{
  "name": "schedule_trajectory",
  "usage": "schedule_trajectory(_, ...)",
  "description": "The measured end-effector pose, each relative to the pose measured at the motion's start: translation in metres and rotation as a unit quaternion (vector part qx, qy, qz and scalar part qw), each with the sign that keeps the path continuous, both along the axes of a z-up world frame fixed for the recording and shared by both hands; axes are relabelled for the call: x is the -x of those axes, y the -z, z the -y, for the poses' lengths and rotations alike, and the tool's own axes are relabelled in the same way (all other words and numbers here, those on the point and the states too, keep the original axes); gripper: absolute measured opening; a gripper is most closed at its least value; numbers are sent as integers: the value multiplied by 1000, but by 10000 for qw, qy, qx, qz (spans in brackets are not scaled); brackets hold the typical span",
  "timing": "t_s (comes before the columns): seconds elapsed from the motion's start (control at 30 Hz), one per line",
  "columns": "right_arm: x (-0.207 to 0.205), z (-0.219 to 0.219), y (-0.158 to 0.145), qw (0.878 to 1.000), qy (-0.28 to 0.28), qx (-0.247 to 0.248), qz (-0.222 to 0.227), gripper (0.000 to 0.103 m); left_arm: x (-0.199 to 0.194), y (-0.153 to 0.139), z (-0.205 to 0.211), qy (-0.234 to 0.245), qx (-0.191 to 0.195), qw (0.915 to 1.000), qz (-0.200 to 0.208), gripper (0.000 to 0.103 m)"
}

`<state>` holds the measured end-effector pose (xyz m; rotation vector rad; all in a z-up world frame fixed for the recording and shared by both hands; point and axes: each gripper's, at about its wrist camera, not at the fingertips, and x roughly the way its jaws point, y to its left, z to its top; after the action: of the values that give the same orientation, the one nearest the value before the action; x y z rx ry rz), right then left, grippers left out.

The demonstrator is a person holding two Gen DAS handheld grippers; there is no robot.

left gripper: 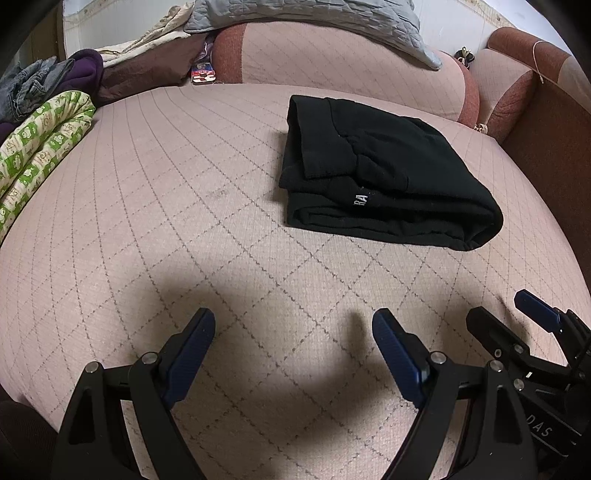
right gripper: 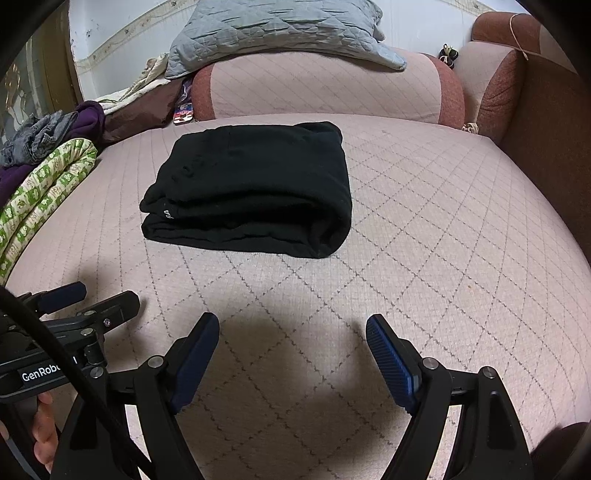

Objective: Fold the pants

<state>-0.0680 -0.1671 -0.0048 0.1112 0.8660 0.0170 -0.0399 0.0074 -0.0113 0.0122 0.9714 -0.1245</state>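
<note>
We see the black pants folded into a thick, compact packet that lies flat on the sofa seat. Its long axis runs across the seat, roughly parallel to the back cushion, and the rounded fold faces the right armrest, the open layered edges the left.

The seat cover is pink with a grey diamond pattern. A grey quilted pillow rests on the back cushion, and a green printed cloth with other clothes lies at the left end.

On the pants we read small white letters "RA". The left gripper shows "GenRobo" from the right wrist view.

Both the left gripper and the right gripper hover before the pants with fingers spread apart, holding nothing.
</note>
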Motion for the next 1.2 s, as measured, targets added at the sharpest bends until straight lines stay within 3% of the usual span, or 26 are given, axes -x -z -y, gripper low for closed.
schedule_trajectory(0.1, 1, 0, -1, 10000, 5, 13, 34, 86, 2, -4, -1, -93, -94, 9997, 212, 86)
schedule_trajectory(0.2, 1, 0, -2, 10000, 22, -3, 91, 86, 10, -20, -4, -272, -246, 9963, 777, 86)
schedule_trajectory(0.27, 3, 1, -4, 9999, 44, 4, 147, 86, 19, -35, -8, -459, -308, 9899, 1303, 87)
schedule_trajectory(0.37, 5, 2, -7, 9997, 95, 0, 228, 86, 32, -58, -13, -637, -334, 9787, 1922, 103)
schedule_trajectory(0.53, 9, 2, -16, 9989, 182, 67, 434, 86, 52, -105, -18, -735, -212, 9600, 2692, 103)
schedule_trajectory(0.63, 10, -1, -19, 9986, 158, 122, 484, 86, 58, -115, -16, -453, -136, 9553, 2919, 103)
schedule_trajectory(0.7, 11, -3, -19, 9986, 121, 146, 496, 86, 57, -109, -14, -301, -27, 9611, 2745, 103)
schedule_trajectory(0.87, 11, -8, -19, 9984, 60, 256, 502, 87, 29, -72, -7, -163, -84, 9873, 1577, 103)
schedule_trajectory(0.97, 9, -6, -16, 9986, 109, 251, 443, 87, 21, -56, -8, -293, -142, 9921, 1213, 103)
schedule_trajectory(1.2, 8, -13, -9, 9993, -96, 233, 286, 89, 17, -32, -4, -292, -275, 9961, 792, 103)
